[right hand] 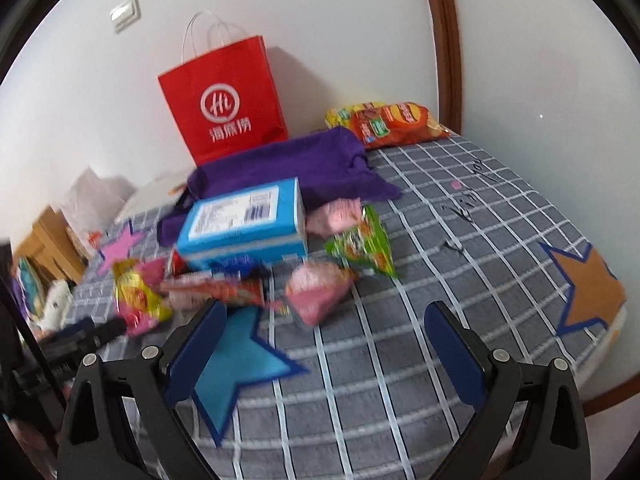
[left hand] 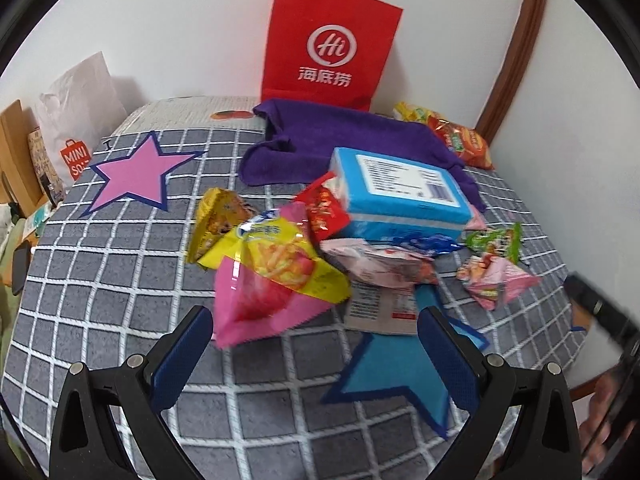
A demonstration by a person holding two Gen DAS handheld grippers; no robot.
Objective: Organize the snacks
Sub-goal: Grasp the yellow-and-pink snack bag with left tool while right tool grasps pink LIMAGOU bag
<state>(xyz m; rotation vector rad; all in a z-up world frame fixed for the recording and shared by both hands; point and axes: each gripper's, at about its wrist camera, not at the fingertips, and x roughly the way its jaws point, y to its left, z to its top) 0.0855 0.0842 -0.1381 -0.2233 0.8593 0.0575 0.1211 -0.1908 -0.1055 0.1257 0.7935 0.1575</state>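
- Two claws are hanging over a table spread with a grey grid-patterned cloth (left hand: 120, 292), both released and gripping nothing: the left gripper (left hand: 314, 334) and the right gripper (right hand: 324, 330) are each showing their blue-padded jaws spread wide apart.
- Far ahead of both claws, a red paper bag (left hand: 332, 40) with white handles is standing upright against the wall.
- Just in front of that bag, a purple towel (left hand: 340, 136) is lying rumpled on the cloth.
- Ahead of the left claw and slightly to its right, a blue tissue pack (left hand: 396, 192) is resting partly on the towel, with snack packets crowding its near edge.
- Directly under the left claw's right jaw, a blue paper star (left hand: 396, 376) is lying flat; a pink paper star (left hand: 136, 172) is sitting well off ahead to the left, and an orange paper star (right hand: 592, 284) is lying to the right of the right claw.
- Right before the left claw's left jaw, a yellow-and-pink chip bag (left hand: 268, 276) is lying closest among the snacks.
- Ahead between the right claw's jaws, a pink snack packet (right hand: 316, 292) is lying, with a green snack packet (right hand: 360, 244) just beyond it.
- Far ahead to the right, an orange chip bag (right hand: 396, 124) is lying near the wall.
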